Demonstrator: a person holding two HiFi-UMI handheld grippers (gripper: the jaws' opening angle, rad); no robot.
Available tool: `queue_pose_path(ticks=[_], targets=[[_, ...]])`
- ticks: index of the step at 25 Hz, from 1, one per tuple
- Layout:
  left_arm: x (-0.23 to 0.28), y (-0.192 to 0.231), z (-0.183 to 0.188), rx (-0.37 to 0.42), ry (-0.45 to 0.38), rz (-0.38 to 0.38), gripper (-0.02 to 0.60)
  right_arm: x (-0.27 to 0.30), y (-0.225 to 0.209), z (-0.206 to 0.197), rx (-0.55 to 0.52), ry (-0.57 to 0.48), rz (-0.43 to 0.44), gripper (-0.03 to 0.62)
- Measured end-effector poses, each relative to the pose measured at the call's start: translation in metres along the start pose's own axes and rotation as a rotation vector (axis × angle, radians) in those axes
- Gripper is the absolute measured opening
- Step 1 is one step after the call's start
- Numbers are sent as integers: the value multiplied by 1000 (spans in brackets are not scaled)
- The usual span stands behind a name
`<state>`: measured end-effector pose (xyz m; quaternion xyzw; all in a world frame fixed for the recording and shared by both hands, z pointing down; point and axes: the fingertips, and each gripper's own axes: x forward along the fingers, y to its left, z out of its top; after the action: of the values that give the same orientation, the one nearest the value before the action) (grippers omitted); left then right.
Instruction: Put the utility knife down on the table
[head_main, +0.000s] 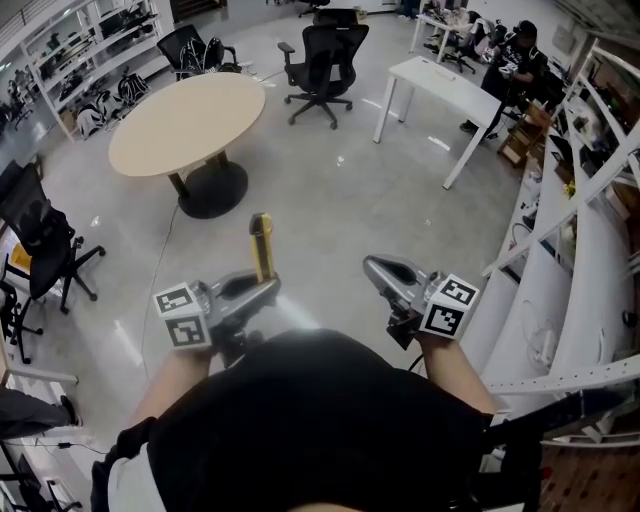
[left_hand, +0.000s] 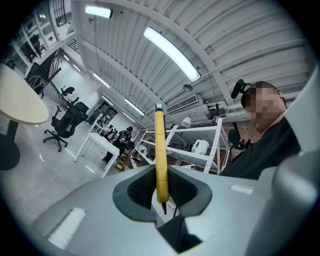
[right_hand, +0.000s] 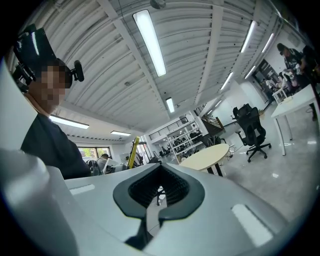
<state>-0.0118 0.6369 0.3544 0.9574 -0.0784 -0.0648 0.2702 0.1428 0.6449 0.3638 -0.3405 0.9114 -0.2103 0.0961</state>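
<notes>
a: where's the knife (head_main: 262, 245)?
b: in the left hand-held gripper (head_main: 262, 290). its jaws are closed on the lower end of the yellow handle, with the pads pressing from both sides. the knife stands upright out of them (a thin dark tip shows just below the pads in the left gripper view).
a: and the round counter (head_main: 190, 125)?
b: well apart from it, ahead across the grey floor (head_main: 330, 200). the knife is up in the air over the floor, not touching the counter.
a: the right hand-held gripper (head_main: 372, 266)?
b: its jaws are drawn together to a thin slit, with nothing between them. it sits level beside the left one, both close in front of the person's dark shirt (head_main: 320, 420).
a: anything else around?
b: a black chair (head_main: 322, 60) just beyond the round counter, a white counter (head_main: 440, 85) to the right of that, and white shelving (head_main: 590, 250) along the right edge.
</notes>
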Motion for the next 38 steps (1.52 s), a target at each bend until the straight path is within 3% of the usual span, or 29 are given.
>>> queue_pose_path(ticks=[10, 18, 28, 38], targets=[[-49, 130, 90, -17, 19, -121, 52, 146, -32, 28, -32, -31, -110, 14], [-96, 229, 155, -30, 31, -163, 52, 259, -56, 42, -47, -49, -164, 14], [-86, 296, 188, -74, 35, -188, 52, 305, -109, 62, -18, -34, -219, 14], [-2, 358, 205, -49, 21, -88, 52, 313, -225, 103, 0, -9, -102, 14]])
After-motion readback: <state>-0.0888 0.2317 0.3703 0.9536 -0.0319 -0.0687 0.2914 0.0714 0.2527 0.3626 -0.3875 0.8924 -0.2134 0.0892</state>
